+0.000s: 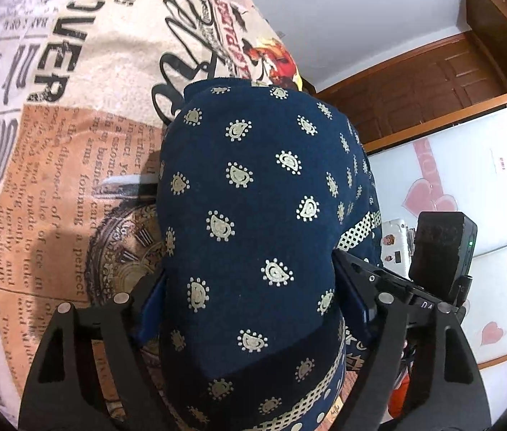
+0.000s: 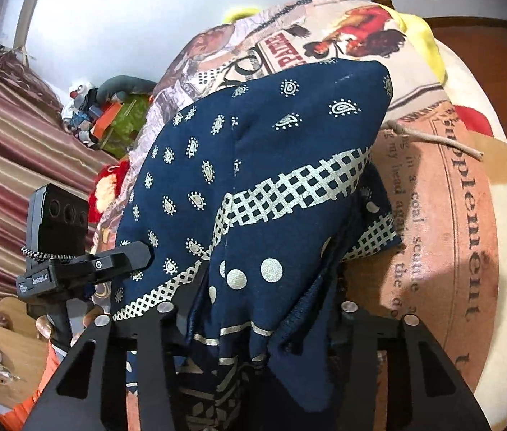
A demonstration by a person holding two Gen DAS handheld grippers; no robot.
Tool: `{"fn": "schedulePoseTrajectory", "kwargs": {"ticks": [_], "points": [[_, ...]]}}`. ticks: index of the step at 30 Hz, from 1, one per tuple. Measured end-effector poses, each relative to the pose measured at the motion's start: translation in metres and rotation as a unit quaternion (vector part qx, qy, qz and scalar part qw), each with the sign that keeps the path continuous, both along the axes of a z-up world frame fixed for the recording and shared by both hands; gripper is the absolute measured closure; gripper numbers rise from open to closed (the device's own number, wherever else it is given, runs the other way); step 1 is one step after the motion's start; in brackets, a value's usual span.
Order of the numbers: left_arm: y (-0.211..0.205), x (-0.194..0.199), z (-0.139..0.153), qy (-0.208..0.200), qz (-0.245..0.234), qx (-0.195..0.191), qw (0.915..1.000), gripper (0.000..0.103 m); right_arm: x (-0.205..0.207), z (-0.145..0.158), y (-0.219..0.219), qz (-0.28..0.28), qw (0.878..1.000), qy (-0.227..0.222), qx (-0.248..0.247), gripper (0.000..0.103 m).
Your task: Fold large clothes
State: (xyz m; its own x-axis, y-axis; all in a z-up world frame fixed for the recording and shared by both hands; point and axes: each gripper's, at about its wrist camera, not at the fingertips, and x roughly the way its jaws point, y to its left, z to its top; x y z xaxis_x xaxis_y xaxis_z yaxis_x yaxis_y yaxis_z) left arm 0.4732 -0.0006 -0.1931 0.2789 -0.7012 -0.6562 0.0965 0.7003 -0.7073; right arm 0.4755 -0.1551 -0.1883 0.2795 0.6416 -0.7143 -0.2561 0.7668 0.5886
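Lying on a blanket printed like old newspaper (image 1: 55,165), the navy garment with pale paisley marks (image 1: 253,194) is bunched up and fills the middle of both views. No container with contents can be made out; only a cluttered heap with a green box and toys (image 2: 109,122) stands far at the left of the right wrist view.

The left gripper (image 1: 249,305) has the thick fold of the navy garment between its jaws, and the blue pads (image 1: 352,298) press against the cloth on both sides. The right gripper (image 2: 253,319) has a gathered bundle of the same cloth running between its jaws; its pads are hidden under the fabric, so I cannot tell if they clamp it.

Around the blanket there is a white wall (image 1: 343,18), a brown wooden door (image 1: 433,79), a white panel with pink hearts (image 1: 469,186), and a striped curtain (image 2: 12,151).
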Motion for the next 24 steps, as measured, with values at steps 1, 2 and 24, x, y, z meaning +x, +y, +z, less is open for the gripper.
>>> {"fn": "schedulePoseTrajectory", "kwargs": {"ticks": [1, 2, 24], "points": [[0.002, -0.001, 0.004, -0.004, 0.000, 0.002, 1.0000, 0.024, -0.001, 0.002, 0.001, 0.000, 1.000, -0.001, 0.001, 0.062], [0.005, -0.003, 0.009, -0.009, -0.001, 0.004, 1.0000, 0.024, -0.001, 0.007, 0.004, 0.000, 1.000, -0.004, 0.004, 0.064], [0.155, -0.064, 0.093, -0.102, 0.096, 0.024, 0.9899, 0.024, -0.016, 0.054, 0.047, 0.085, 0.993, -0.076, 0.026, 0.066]]}}
